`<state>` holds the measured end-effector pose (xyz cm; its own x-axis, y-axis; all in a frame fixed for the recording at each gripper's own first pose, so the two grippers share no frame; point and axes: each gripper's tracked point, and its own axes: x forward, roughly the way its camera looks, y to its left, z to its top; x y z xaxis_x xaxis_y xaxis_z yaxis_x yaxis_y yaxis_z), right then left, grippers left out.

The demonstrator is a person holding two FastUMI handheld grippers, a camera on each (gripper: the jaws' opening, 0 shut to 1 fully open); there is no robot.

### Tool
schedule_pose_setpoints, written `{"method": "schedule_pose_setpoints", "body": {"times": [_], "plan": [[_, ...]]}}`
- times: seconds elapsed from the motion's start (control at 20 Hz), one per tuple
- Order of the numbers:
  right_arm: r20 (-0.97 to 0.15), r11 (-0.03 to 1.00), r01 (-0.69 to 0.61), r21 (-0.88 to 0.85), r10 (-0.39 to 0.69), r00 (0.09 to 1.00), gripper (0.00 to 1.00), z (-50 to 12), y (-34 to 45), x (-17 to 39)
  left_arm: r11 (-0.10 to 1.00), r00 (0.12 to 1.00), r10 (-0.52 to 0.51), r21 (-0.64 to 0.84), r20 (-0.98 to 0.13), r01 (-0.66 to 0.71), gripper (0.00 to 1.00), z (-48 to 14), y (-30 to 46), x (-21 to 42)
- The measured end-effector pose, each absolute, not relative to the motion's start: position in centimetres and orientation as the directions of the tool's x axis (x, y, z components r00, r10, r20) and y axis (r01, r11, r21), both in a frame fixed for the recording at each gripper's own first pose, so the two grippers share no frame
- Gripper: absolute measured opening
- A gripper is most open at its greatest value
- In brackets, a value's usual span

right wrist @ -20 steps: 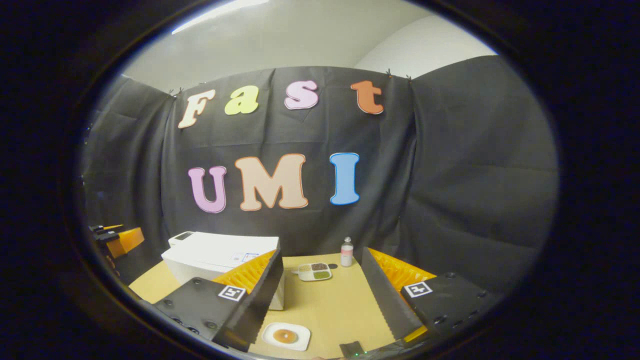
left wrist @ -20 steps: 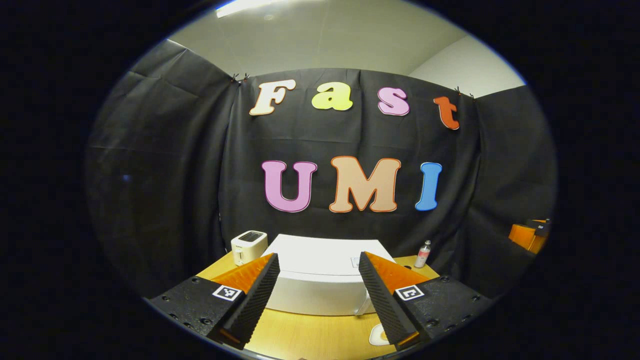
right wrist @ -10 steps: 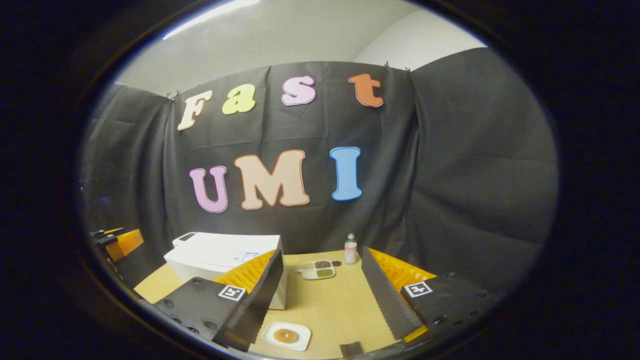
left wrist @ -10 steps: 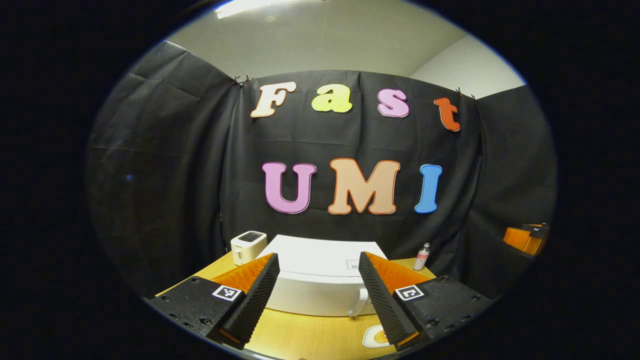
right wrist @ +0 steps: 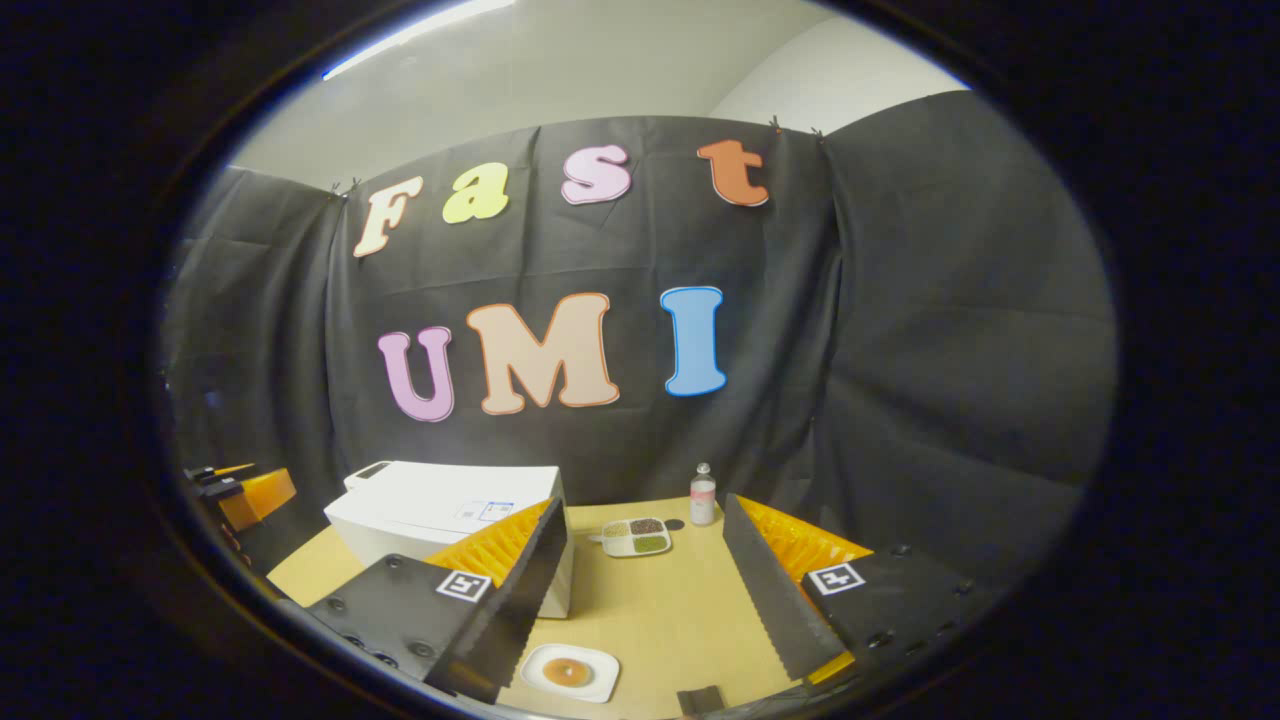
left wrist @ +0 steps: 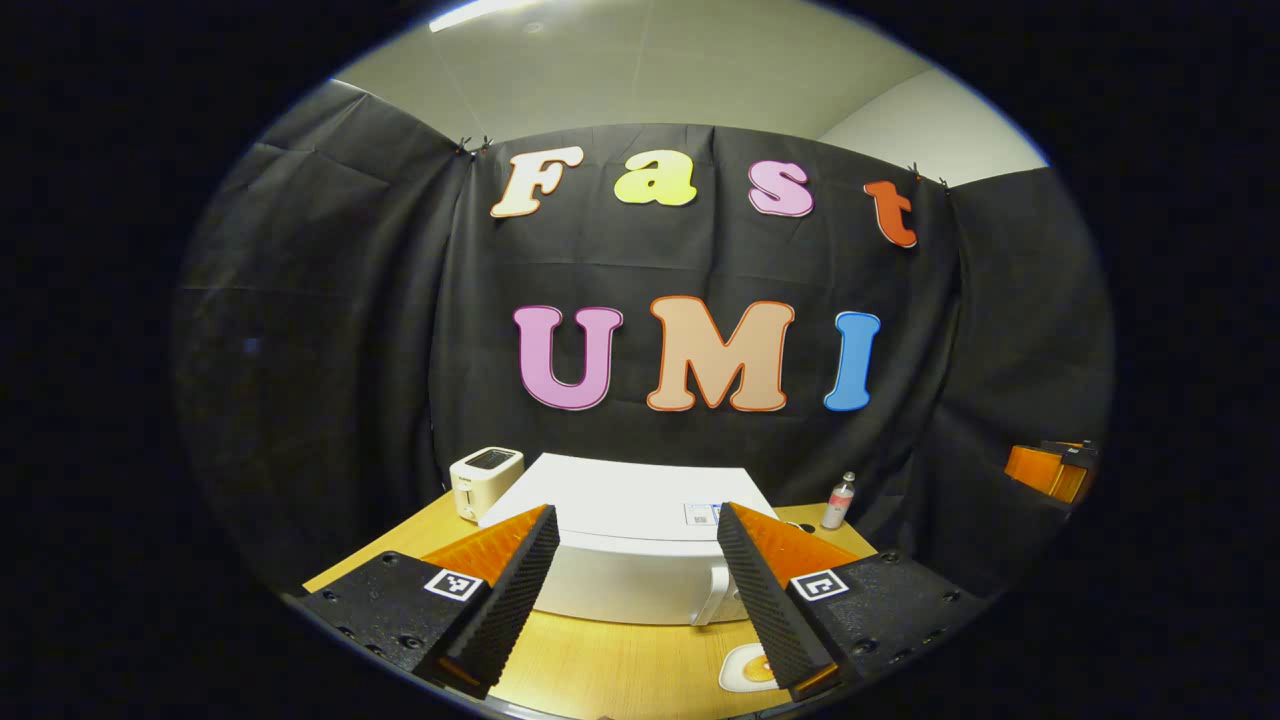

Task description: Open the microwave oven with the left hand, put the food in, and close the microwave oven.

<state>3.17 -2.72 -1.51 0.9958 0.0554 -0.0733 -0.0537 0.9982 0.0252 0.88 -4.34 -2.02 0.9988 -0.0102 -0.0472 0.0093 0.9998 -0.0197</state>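
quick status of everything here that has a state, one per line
microwave oven: door closed
left gripper: open, holding nothing
right gripper: open, holding nothing
white plate: on the table, food on it
bottle: upright, cap on
divided dish: compartments filled
toaster: upright beside the microwave oven

Gripper construction
Left gripper (left wrist: 633, 590) and right gripper (right wrist: 645, 590): black screwed bodies, serrated black fingers backed orange, square white tags.

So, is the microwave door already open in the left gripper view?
No, the white microwave shows its door shut flush, with the handle untouched.
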Motion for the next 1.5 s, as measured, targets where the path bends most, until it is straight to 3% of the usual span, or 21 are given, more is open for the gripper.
{"method": "schedule_pose_setpoints", "body": {"times": [0.2, 0.25, 0.5, 0.85, 1.2, 1.35, 1.45, 1.5], "plan": [[-0.112, 0.999, -0.030, 0.045, 0.035, 0.993, 0.99, -3.1, -3.5, 3.3, 0.998, 0.992, -0.058, 0.005, -0.115, 0.059, 0.96, -5.5, -6.2, 2.2], [-0.121, 0.998, -0.021, 0.051, 0.027, 0.992, 0.92, -3.5, -3.7, 3.3, 0.997, 0.987, -0.079, 0.000, -0.137, 0.080, 0.99, -6.6, -6.9, 2.5], [-0.155, 0.997, 0.044, 0.063, -0.033, 0.987, 0.92, -4.7, -5.4, 3.1, 0.985, 0.960, -0.170, -0.025, -0.222, 0.169, 0.97, -11.4, -10.0, 4.3], [-0.173, 0.990, 0.130, 0.059, -0.118, 0.978, 0.92, -5.5, -7.3, 2.5, 0.977, 0.906, -0.209, -0.041, -0.369, 0.209, 1.00, -17.6, -11.4, 6.4], [-0.205, 0.981, 0.186, 0.051, -0.172, 0.964, 0.92, -6.4, -8.0, 1.2, 0.976, 0.868, -0.195, -0.001, -0.458, 0.218, 0.95, -24.0, -12.1, 9.5], [-0.210, 0.977, 0.200, 0.068, -0.182, 0.960, 0.92, -6.2, -7.9, 0.7, 0.971, 0.848, -0.222, -0.029, -0.482, 0.237, 0.85, -26.3, -13.5, 10.7], [-0.204, 0.975, 0.207, 0.083, -0.187, 0.961, 0.92, -6.0, -7.9, 0.4, 0.966, 0.846, -0.248, -0.056, -0.471, 0.252, 0.89, -27.2, -14.3, 11.3], [-0.202, 0.973, 0.215, 0.087, -0.194, 0.960, 0.92, -5.8, -8.0, 0.4, 0.964, 0.849, -0.259, -0.070, -0.460, 0.256, 0.85, -27.4, -14.7, 11.6]]}}
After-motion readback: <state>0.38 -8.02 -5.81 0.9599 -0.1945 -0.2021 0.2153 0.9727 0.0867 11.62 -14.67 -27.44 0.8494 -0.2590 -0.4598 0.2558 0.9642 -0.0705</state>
